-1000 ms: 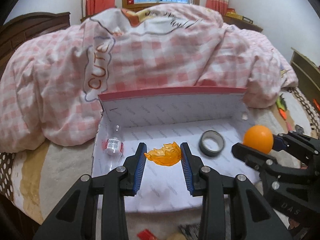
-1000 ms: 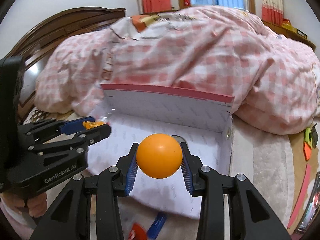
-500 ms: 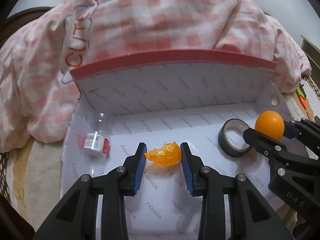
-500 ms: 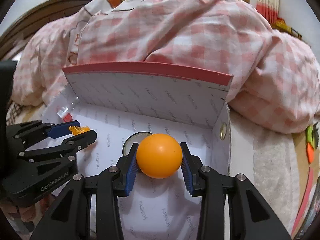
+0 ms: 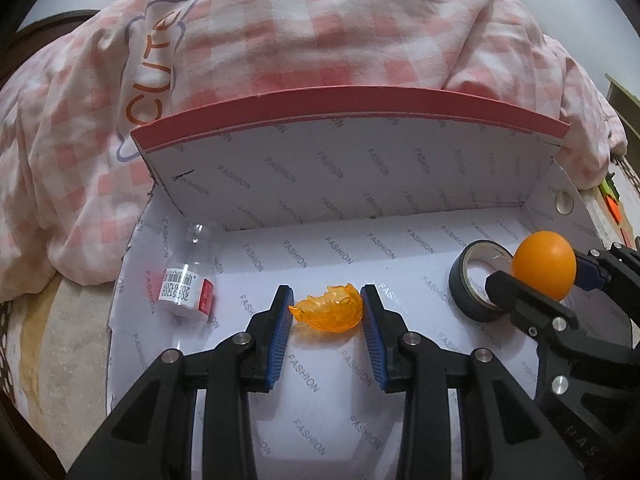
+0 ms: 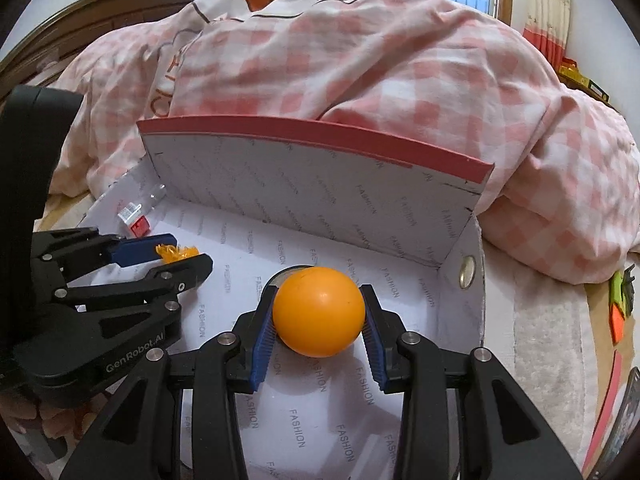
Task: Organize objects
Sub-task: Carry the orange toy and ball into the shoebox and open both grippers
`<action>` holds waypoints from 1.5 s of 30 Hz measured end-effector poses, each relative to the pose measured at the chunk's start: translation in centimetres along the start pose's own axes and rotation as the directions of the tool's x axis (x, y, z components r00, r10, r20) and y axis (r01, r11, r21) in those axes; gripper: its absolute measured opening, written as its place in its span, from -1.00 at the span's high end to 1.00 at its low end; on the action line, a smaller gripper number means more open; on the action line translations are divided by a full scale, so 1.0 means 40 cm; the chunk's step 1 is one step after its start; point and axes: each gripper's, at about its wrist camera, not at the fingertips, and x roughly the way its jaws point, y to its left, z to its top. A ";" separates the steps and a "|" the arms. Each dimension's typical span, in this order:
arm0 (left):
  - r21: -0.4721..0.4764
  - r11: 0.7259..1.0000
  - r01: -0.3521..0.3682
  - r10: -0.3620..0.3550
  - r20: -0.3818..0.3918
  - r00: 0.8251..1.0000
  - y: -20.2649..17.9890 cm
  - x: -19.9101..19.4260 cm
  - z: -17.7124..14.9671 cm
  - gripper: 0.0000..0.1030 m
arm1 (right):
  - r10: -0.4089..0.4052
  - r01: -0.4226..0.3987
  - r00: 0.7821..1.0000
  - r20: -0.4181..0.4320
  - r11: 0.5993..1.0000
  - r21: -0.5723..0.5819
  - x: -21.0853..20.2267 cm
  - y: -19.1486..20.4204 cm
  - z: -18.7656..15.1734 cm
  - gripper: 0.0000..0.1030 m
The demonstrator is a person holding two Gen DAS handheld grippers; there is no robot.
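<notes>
My left gripper (image 5: 326,314) is shut on a translucent orange flame-shaped toy (image 5: 329,312), held low over the floor of the white box (image 5: 360,184) with a red rim. My right gripper (image 6: 319,316) is shut on an orange ball (image 6: 319,311), held above a grey tape roll (image 5: 472,284) at the box's right side. The ball (image 5: 544,270) and the right gripper also show at the right of the left wrist view. The left gripper (image 6: 180,254) with the flame toy (image 6: 176,251) shows at the left of the right wrist view. A small clear bottle (image 5: 188,284) lies at the box's left.
A pink checked quilt (image 5: 320,40) is heaped right behind the box's tall back wall. A beige blanket (image 6: 540,320) lies to the right of the box, with small orange and green items (image 6: 618,304) on it near the bed's edge.
Both grippers have moved forward and down into the box, each holding its object. The ball now hangs over the tape roll, and the flame toy is near the box floor.
</notes>
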 end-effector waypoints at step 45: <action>-0.052 0.998 -0.025 0.025 0.006 1.000 -0.021 -0.062 -0.051 -0.07 | 0.039 -0.040 0.998 0.059 0.999 0.014 -0.039 -0.004 -0.012 -0.34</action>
